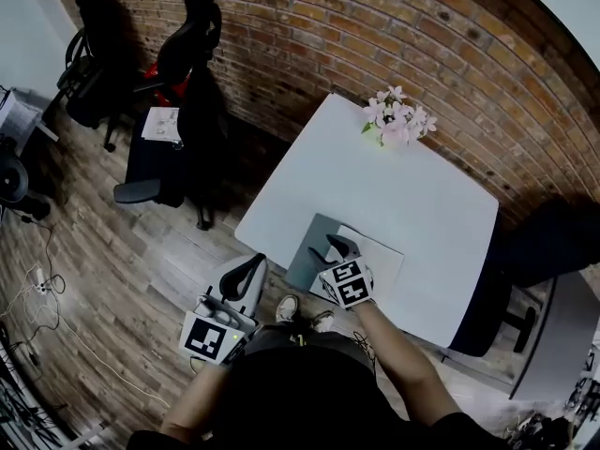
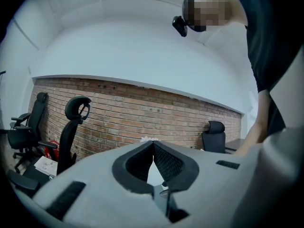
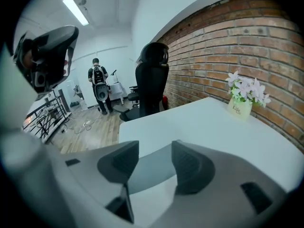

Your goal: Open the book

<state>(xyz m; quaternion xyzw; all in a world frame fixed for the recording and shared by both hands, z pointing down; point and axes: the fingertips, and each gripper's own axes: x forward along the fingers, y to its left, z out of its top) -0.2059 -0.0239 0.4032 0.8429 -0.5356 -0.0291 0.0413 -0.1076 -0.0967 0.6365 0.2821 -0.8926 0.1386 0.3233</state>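
A book point(image 1: 311, 251) lies near the front edge of the white table point(image 1: 403, 195), its grey cover folded out to the left and a white page point(image 1: 382, 262) showing on the right. My right gripper point(image 1: 330, 248) hovers just over the book, jaws open and holding nothing. In the right gripper view the grey cover point(image 3: 154, 172) shows through the gap of that gripper point(image 3: 156, 158). My left gripper point(image 1: 247, 272) hangs off the table's left side above the floor. Its tips meet in the left gripper view point(image 2: 153, 144), shut on nothing.
A pot of pink flowers point(image 1: 396, 120) stands at the table's far edge by the brick wall point(image 1: 309, 26). Black office chairs point(image 1: 187, 54) stand to the left on the wooden floor, another point(image 1: 553, 242) to the right. A person point(image 3: 99, 84) stands far off.
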